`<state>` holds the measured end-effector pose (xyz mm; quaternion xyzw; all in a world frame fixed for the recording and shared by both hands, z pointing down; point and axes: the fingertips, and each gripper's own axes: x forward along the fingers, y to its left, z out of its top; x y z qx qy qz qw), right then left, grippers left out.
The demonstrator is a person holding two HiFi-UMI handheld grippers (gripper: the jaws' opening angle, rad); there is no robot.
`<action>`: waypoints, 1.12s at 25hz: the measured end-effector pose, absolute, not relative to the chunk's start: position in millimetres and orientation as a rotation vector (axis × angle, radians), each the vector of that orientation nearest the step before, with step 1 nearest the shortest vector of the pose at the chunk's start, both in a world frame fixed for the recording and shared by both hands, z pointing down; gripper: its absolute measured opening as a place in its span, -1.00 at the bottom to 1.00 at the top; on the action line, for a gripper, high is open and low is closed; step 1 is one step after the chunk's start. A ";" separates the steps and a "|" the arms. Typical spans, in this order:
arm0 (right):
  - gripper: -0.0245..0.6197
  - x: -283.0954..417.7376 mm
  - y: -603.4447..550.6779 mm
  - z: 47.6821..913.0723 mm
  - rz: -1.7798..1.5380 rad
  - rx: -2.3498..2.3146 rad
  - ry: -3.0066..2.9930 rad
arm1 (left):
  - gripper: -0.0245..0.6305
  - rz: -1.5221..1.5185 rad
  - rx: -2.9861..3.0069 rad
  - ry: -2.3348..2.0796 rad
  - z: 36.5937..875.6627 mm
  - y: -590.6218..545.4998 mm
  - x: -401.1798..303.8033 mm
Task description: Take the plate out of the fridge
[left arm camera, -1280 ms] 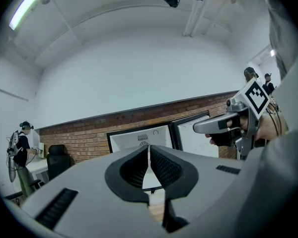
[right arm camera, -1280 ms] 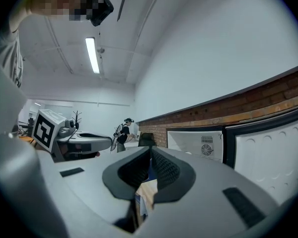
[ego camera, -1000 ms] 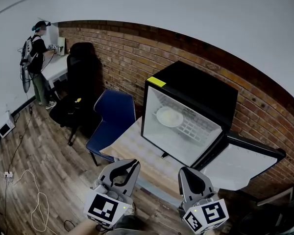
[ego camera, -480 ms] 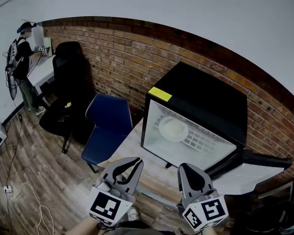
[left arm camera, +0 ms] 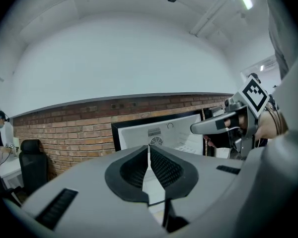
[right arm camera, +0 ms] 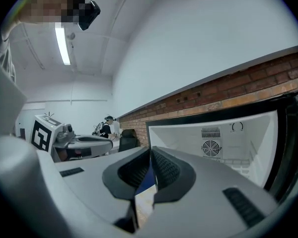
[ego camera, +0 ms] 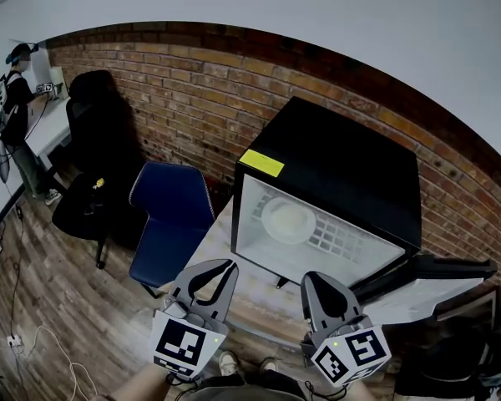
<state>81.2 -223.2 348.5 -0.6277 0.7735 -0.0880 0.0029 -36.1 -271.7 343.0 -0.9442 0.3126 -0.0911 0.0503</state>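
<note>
A small black fridge (ego camera: 359,174) stands on a wooden table (ego camera: 234,286), its door (ego camera: 417,286) swung open to the right. Inside, a white plate (ego camera: 289,218) lies on the wire shelf. My left gripper (ego camera: 220,271) and right gripper (ego camera: 316,284) hover side by side in front of the table, short of the fridge opening, both shut with nothing between the jaws. In the left gripper view the white fridge interior (left arm camera: 174,133) sits ahead past the shut jaws, and the right gripper (left arm camera: 198,128) shows at the right. The right gripper view faces the fridge's back wall (right arm camera: 223,138).
A blue chair (ego camera: 171,215) stands left of the table, a black office chair (ego camera: 96,165) further left. A brick wall (ego camera: 200,98) runs behind. A person (ego camera: 12,115) stands at a desk at the far left. Cables (ego camera: 25,341) lie on the wooden floor.
The head view has moved closer to the fridge and turned; the fridge now sits nearer the middle. Both grippers stay shut and keep their places low in the view.
</note>
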 end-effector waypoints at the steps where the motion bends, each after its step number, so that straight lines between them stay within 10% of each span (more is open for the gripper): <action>1: -0.82 83.1 -225.0 348.3 -0.274 -1.975 2.425 | -0.85 -0.275 -2.879 0.947 342.7 -273.7 -34.4; 19: -0.81 108.0 -264.6 369.3 -0.584 -1.744 2.246 | -0.84 -0.228 -3.038 1.095 362.4 -314.0 2.3; 28: -0.47 137.4 -289.8 395.5 -0.747 -1.740 2.115 | -0.84 -0.073 -3.334 1.099 379.7 -342.6 31.7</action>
